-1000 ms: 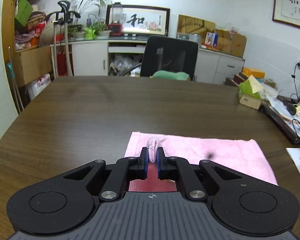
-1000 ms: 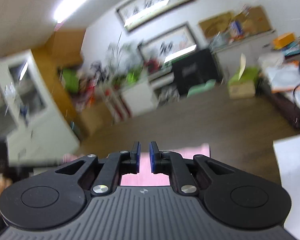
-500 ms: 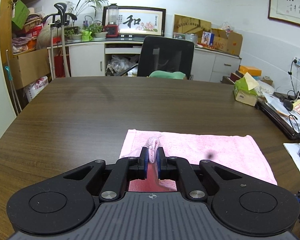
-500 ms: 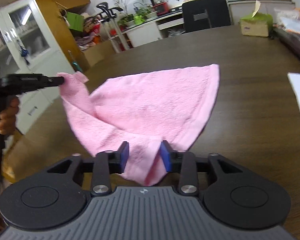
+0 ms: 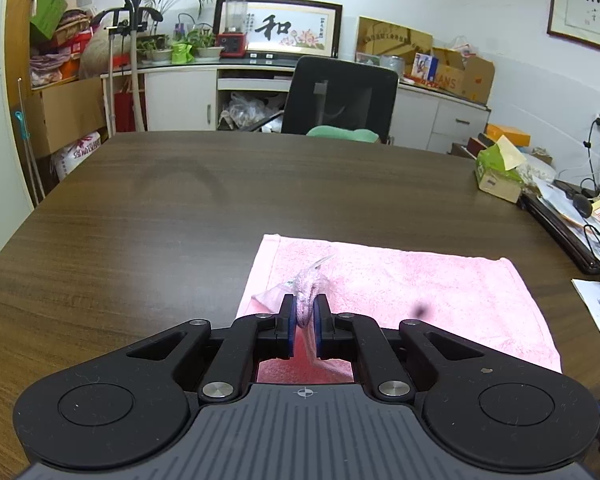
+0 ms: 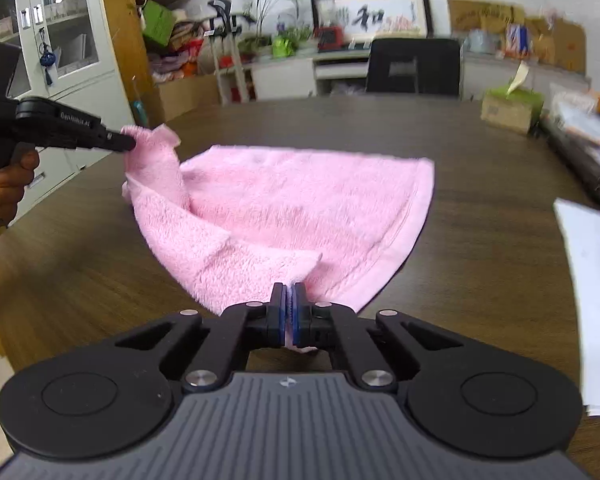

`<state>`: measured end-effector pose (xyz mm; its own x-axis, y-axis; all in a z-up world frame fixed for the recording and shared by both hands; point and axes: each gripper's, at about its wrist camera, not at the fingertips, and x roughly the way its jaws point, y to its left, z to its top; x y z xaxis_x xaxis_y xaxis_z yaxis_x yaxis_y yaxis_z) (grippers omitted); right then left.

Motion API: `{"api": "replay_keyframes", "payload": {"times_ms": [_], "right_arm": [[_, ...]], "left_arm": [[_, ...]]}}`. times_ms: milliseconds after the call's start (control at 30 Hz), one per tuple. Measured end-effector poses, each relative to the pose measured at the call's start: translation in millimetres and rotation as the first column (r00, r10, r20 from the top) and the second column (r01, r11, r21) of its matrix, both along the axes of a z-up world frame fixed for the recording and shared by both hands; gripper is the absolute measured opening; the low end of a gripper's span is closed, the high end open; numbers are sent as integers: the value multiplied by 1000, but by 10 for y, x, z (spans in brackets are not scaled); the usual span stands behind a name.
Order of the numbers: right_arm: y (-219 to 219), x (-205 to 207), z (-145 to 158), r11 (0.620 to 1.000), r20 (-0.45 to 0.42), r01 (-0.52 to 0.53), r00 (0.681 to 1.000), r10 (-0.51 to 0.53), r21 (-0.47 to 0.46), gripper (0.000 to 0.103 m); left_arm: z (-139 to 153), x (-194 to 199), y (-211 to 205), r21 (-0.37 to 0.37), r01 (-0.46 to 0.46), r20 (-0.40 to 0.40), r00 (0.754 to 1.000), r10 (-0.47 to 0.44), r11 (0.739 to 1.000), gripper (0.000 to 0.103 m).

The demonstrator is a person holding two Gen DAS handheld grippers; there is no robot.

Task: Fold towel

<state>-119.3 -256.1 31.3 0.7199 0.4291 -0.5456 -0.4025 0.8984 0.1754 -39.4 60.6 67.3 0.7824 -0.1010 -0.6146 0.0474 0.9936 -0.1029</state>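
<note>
The left claw [image 5: 305, 314] is pressed almost together on a bunched corner of the pink towel [image 5: 420, 300]. The cloth rises in a small twisted knot between its blue pads [image 5: 287, 320] and stands a little above them, with a thin pale tag sticking out at the top. From the right wrist view the same claw [image 6: 126, 145] comes in from the left edge, a hand [image 6: 4, 188] wrapped round its grip, and it holds that corner lifted clear of the desk [image 6: 480, 240], so the towel climbs in a steep fold up to it.

The right claw [image 6: 289, 308] has just been closing, and its jaws now stand nearly flush, pinching the near edge of the towel [image 6: 292, 208]. A thin sliver of pink shows between the pads [image 6: 277, 312] and a small tuft pokes out beneath them. That corner sits low, close to the desk top (whether it quite rests on the wood cannot be told).

Between the two held corners the towel sags; its far part lies flat on the dark wooden desk [image 5: 160, 220], with the far edge straight and the right-hand hem curving down toward the right claw. In the left wrist view a small dark spot marks the cloth to the right of the claw.

A black office chair [image 5: 340, 100] stands at the far side of the desk, and a green tissue box [image 5: 498, 172] sits near its right edge.
</note>
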Motion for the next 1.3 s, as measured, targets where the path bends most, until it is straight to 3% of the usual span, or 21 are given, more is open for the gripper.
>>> {"api": "replay_keyframes", "payload": {"times_ms": [233, 500, 633, 867, 967, 1033, 1300], "right_arm": [[-129, -2, 349, 998, 125, 52, 991, -57, 37, 3], [-213, 675, 723, 985, 193, 158, 966, -169, 71, 3], [-160, 1125, 609, 982, 155, 186, 970, -187, 23, 3], [-55, 1634, 46, 977, 76, 208, 976, -204, -47, 3], [-54, 1678, -82, 977, 44, 206, 978, -204, -54, 3], [-44, 1651, -102, 976, 54, 209, 977, -205, -65, 3], [-78, 1538, -82, 973, 74, 227, 972, -224, -33, 4]], "left_arm": [[156, 64, 83, -46, -29, 24, 999, 30, 999, 8], [386, 627, -13, -36, -67, 52, 996, 69, 997, 9], [271, 985, -132, 23, -65, 0, 998, 65, 998, 9], [-131, 1372, -248, 96, -86, -61, 994, 92, 992, 12], [-214, 1416, -221, 94, -72, -76, 994, 79, 993, 14], [-228, 1404, -200, 98, -69, -60, 995, 75, 993, 23], [-234, 1224, 11, 40, -73, -28, 997, 75, 996, 38]]}}
